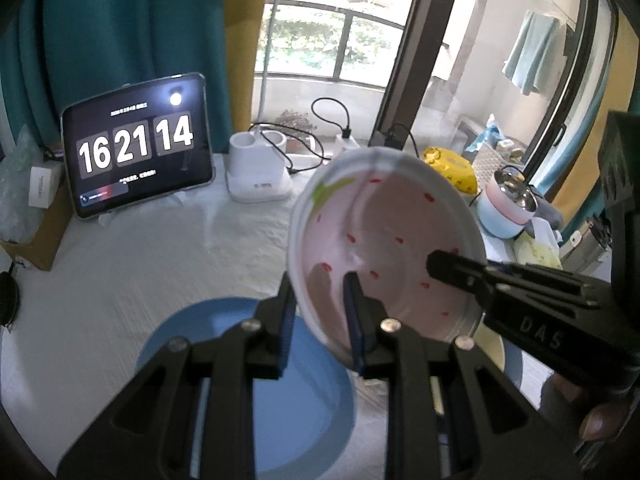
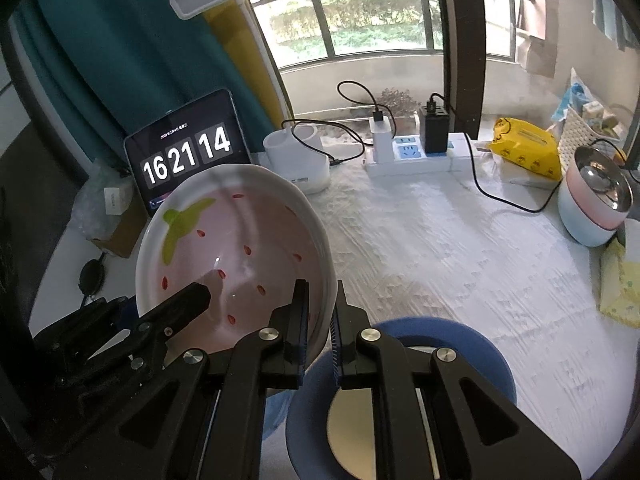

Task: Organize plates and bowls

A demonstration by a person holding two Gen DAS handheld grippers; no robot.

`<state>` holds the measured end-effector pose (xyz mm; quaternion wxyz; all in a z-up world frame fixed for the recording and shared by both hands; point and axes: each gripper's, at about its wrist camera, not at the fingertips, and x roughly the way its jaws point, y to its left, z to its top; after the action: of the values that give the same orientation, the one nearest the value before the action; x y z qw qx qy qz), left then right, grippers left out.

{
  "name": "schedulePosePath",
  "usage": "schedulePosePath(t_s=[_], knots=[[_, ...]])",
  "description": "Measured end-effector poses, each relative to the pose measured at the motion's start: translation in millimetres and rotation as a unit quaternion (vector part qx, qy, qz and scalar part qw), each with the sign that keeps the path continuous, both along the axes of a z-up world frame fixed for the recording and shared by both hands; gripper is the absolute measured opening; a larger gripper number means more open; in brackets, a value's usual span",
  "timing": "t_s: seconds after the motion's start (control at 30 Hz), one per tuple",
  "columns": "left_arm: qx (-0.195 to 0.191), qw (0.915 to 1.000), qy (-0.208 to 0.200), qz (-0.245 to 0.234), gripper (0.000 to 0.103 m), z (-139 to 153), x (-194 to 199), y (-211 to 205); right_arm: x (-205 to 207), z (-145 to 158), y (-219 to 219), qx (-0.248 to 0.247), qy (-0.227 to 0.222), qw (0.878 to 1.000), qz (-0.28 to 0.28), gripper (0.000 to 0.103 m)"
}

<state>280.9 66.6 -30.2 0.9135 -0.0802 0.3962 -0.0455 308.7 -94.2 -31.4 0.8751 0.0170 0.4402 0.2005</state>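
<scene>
A pink strawberry-patterned bowl (image 1: pixel 384 240) with a white rim is held tilted in the air between both grippers; it also shows in the right wrist view (image 2: pixel 236 256). My left gripper (image 1: pixel 320 328) is shut on its left rim. My right gripper (image 2: pixel 318 328) is shut on its right rim; one of its fingers (image 1: pixel 452 268) reaches inside the bowl in the left wrist view. Below lies a light blue plate (image 1: pixel 280 400) on the white table. In the right wrist view a dark blue bowl (image 2: pixel 460 344) sits under my right gripper.
A tablet clock (image 1: pixel 136 148) and a white holder (image 1: pixel 260 168) stand at the back. A power strip (image 2: pixel 412 156), a yellow packet (image 2: pixel 524 148) and a pink-and-blue steel-lined pot (image 2: pixel 596 196) are at the right. A cardboard box (image 1: pixel 36 216) is at left.
</scene>
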Motion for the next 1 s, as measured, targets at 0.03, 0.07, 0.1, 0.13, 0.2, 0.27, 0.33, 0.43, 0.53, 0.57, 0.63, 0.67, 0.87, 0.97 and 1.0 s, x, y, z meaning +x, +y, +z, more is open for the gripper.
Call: schedulePosePath(t_s=[0.03,0.07,0.1,0.13,0.2,0.27,0.33,0.43,0.53,0.57,0.63,0.67,0.87,0.97,1.0], knots=[[0.001,1.0,0.0,-0.001,0.024,0.4,-1.6,-2.9,-1.6,0.4,-2.9,0.001,0.0,1.0,-0.001,0.011],[0.002,1.0,0.0,-0.002,0.024,0.6,-2.5,-5.1,-2.6,0.6,-5.7,0.003,0.0,1.0,-0.002,0.011],[0.003,1.0,0.0,-0.004,0.024,0.8,-3.9,-8.0,-4.2,0.8,-9.0,0.004,0.0,1.0,-0.003,0.011],[0.004,1.0,0.0,-0.005,0.024,1.2,-5.5,-10.7,-5.9,1.1,-12.5,0.006,0.0,1.0,-0.004,0.011],[0.005,1.0,0.0,-0.007,0.024,2.2,-9.0,-16.8,-9.5,1.3,-19.0,0.008,-0.001,1.0,-0.006,0.011],[0.005,0.9999,0.0,-0.01,0.024,2.4,-11.2,-22.1,-12.5,1.3,-23.9,0.008,-0.002,1.0,-0.008,0.011],[0.005,0.9999,0.001,-0.013,0.024,1.9,-13.3,-29.2,-16.0,1.9,-30.8,0.009,-0.003,1.0,-0.011,0.011],[0.006,0.9998,0.003,-0.019,0.024,0.8,-15.2,-39.3,-20.2,0.9,-41.2,0.011,-0.002,1.0,-0.016,0.011],[0.008,0.9997,0.005,-0.024,0.024,0.1,-16.7,-47.9,-23.4,-0.8,-51.0,0.013,-0.001,1.0,-0.021,0.011],[0.008,0.9996,0.006,-0.026,0.024,-0.2,-17.5,-51.7,-24.3,-1.3,-53.3,0.014,-0.001,1.0,-0.022,0.011],[0.008,0.9995,0.008,-0.03,0.024,-1.3,-18.9,-56.6,-26.6,-2.1,-59.8,0.015,0.0,1.0,-0.025,0.011],[0.008,0.9994,0.008,-0.032,0.024,-2.0,-19.4,-58.7,-27.5,-2.5,-62.7,0.015,0.0,1.0,-0.026,0.011],[0.01,0.999,0.015,-0.042,0.024,-7.1,-21.7,-72.8,-31.7,-7.2,-79.7,0.016,0.004,0.999,-0.033,0.011],[0.012,0.9986,0.018,-0.047,0.024,-9.0,-22.6,-79.1,-33.1,-9.9,-86.7,0.018,0.007,0.999,-0.038,0.011],[0.013,0.9985,0.019,-0.049,0.024,-9.8,-23.0,-81.5,-34.0,-11.2,-89.6,0.019,0.008,0.999,-0.039,0.011]])
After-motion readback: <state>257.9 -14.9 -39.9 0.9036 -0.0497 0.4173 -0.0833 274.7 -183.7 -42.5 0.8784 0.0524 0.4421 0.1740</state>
